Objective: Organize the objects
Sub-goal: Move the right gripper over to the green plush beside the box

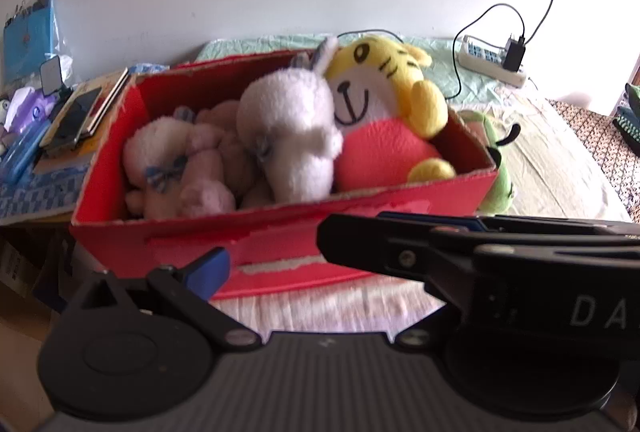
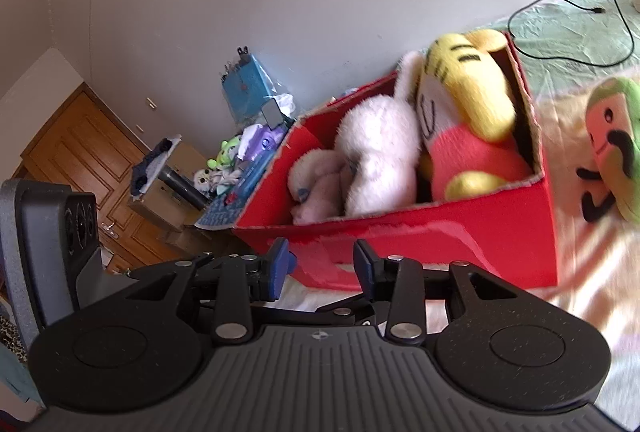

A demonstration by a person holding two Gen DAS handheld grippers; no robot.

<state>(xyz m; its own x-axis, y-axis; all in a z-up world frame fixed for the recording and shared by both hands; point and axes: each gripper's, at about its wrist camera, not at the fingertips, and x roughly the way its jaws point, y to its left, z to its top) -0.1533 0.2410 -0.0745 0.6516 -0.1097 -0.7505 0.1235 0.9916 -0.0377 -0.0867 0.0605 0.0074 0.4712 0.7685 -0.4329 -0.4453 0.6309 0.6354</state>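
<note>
- Bed point(image 1: 560, 160): the pale, wrinkled sheet you work on; it carries the box, and a white wall rises behind it.
- Red box point(image 1: 280, 236): an open cardboard box with torn edges, standing on the bed straight ahead of both your grippers; the soft toys fill it.
- Tiger toy point(image 1: 384, 80): yellow with black stripes and a red belly, propped at the right end of the box, its head above the rim.
- White rabbit toy point(image 1: 288, 128): lying in the middle of the box, pressed against the tiger toy's left side.
- Small pink and white toys point(image 1: 176, 168): bunched at the left end of the box, touching the rabbit.
- Green toy point(image 2: 612, 148): lying on the bed outside the box, just beside its right end wall; it has black limbs and a moustached face.
- Left gripper point(image 1: 272, 252): your left tool sits near the front wall of the box. Its blue-padded fingers are spread wide with nothing between them.
- Right gripper point(image 2: 322, 260): your right tool points at the front wall near the left corner. Its blue pads point(image 2: 280, 256) stand a little apart, and they grip nothing.
- Side table point(image 1: 36, 188): left of the box, crowded with books, a phone and blue packets.
- Power strip point(image 1: 490, 60): on the bed by the wall, well behind the box, with a black charger and cable plugged in.
</note>
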